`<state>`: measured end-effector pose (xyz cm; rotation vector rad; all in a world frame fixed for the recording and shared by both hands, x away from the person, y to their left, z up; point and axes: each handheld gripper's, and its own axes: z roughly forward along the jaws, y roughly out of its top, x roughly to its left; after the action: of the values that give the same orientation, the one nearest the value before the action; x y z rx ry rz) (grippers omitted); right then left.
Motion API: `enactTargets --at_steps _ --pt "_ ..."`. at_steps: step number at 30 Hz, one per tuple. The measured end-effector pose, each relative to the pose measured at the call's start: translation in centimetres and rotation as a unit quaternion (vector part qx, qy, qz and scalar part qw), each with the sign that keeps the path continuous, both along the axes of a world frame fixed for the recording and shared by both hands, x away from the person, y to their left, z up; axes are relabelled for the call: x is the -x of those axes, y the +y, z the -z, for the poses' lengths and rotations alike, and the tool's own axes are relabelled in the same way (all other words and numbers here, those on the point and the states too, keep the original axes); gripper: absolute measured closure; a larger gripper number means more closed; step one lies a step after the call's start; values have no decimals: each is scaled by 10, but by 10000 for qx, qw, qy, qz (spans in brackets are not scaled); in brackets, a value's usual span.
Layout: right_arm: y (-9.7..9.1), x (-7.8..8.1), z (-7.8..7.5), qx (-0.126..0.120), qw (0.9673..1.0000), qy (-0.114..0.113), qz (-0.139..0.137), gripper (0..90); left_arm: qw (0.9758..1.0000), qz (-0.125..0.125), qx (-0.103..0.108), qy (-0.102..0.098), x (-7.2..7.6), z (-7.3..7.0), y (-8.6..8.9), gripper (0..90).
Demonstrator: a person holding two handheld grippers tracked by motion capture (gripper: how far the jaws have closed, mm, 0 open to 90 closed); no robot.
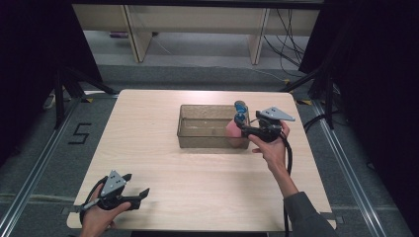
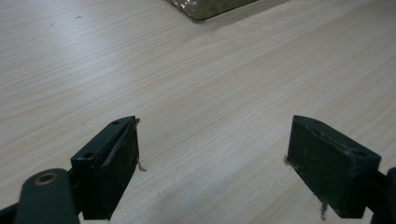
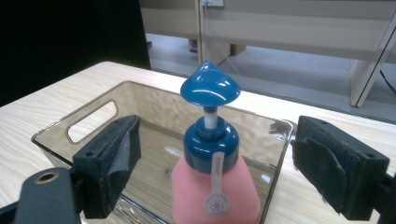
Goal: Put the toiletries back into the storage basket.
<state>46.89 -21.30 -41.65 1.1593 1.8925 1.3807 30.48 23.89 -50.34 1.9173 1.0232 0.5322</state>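
Pink pump bottle with a glossy blue dispenser head and blue collar (image 3: 215, 182), upright inside the near right end of a clear smoky plastic bin with cut-out handles (image 3: 88, 122); a small white tag hangs down the front of the pink body. Seen low and centre in the right gripper view, directly between the two black jaws, with open space on both sides: neither pad touches the bottle. Right gripper (image 3: 215, 161) spread wide, holding nothing, pointed at the bottle's blue collar. In the high view, same bottle (image 1: 236, 129) right of centre, at the bin's (image 1: 197, 136) right end, with the right gripper (image 1: 243, 129) just beside it and the hand (image 1: 271, 145) behind, reaching in from the lower right.

Bin resting on the pale wood-grain tabletop (image 1: 163, 163), upper centre of the high view, long side running across the frame.

Left gripper (image 1: 137, 193) at the lower left of the high view, low over the tabletop's near edge, well apart from bin and bottle. In the left gripper view, jaws (image 2: 212, 163) likewise spread wide and empty, bare wood between them, one corner of the bin (image 2: 210, 7) at the top edge.
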Motion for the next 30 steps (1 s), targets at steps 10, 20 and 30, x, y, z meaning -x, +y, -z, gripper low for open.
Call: enactTargets --at_steps 10,20,30 --pt "-6 6 2 -45 10000 -22 -39 164 10000 22 -60 -2 1 0 1 163" --pt "-10 10 2 -102 9999 4 -34 163 10000 6 -67 -2 1 -1 2 163" --pt "-14 16 4 -79 9999 64 -41 157 9999 27 -102 11 0 -1 2 163"
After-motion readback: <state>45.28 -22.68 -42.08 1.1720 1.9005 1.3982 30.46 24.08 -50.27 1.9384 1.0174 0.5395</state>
